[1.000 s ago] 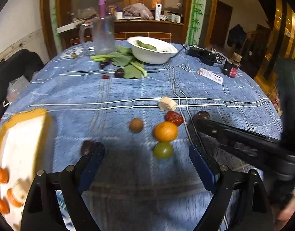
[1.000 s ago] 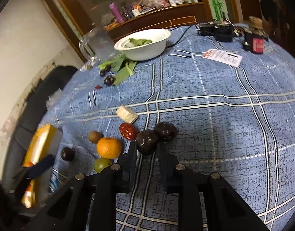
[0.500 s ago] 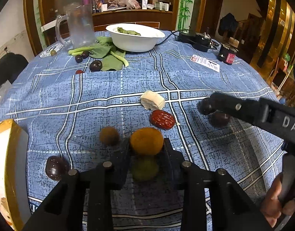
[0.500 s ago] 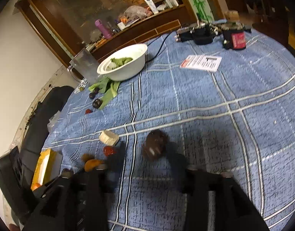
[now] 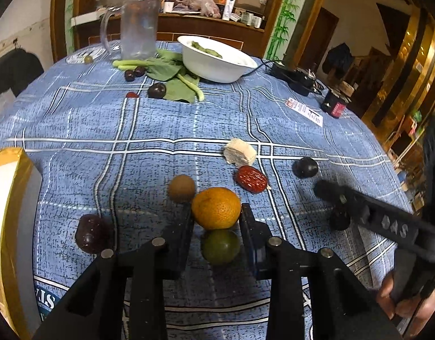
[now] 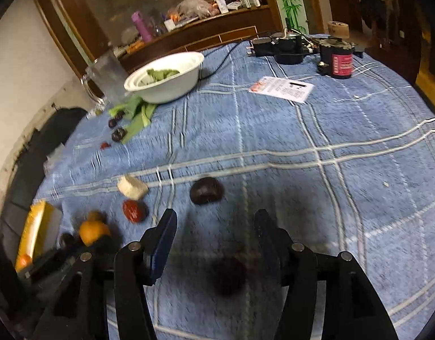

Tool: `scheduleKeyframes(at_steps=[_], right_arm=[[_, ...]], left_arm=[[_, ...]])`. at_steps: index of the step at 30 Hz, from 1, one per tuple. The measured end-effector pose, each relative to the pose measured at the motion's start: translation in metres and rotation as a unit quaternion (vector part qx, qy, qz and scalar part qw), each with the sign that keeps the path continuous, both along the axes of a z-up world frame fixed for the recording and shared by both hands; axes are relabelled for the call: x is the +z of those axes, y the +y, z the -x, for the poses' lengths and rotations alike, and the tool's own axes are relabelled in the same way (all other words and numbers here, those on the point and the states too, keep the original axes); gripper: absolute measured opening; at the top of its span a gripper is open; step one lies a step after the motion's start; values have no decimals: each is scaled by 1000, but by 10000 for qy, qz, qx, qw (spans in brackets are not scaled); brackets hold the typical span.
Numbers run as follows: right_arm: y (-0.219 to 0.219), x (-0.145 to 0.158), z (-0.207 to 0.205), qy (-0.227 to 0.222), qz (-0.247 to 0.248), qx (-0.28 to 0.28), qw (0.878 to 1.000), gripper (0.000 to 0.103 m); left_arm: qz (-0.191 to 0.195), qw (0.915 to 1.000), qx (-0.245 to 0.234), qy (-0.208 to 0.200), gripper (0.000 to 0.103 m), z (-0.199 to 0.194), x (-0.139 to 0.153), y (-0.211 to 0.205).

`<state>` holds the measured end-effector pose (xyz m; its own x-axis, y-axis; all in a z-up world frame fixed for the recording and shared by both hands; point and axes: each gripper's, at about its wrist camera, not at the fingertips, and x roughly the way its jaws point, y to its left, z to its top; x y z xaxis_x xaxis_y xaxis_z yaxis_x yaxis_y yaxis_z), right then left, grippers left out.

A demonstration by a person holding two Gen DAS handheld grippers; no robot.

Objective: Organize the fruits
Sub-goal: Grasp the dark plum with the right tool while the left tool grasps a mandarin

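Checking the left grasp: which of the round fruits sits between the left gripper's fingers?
The orange, clamped between the left gripper fingertips; the green fruit lies behind them, the brown fruit outside.

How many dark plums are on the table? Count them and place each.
6 plums. Three by the greens near the bowl. One left of the orange; one beyond the red date; one partly under the right gripper. Others may be hidden.
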<state>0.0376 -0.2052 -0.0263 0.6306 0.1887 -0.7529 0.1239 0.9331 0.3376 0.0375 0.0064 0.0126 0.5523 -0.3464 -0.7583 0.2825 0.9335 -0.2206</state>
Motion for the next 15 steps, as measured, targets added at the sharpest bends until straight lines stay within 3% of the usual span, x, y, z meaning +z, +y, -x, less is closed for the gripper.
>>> scheduleKeyframes(at_steps=[5,6,8,11,13,15], right_arm=[[6,-1,9,116,315,52,9994,58],[13,0,8,167,664,42,9976,45],[27,-1,9,240,1379,50,9901,34],[40,0,12,258,1611,147,9865,23],[47,1,17,209,1843,176,9825,23],[48,4,26,146,1661,194,9858,22]], left_arm=[[351,9990,77,264,31,-9,-5,10],[427,9986,83,297,31,-10,-5,12],[495,9982,95,325,31,-11,-5,13],[583,9976,108,369,31,-13,-4,16],[686,9968,102,391,31,-12,-3,18],[809,9959,113,381,31,-11,1,22]])
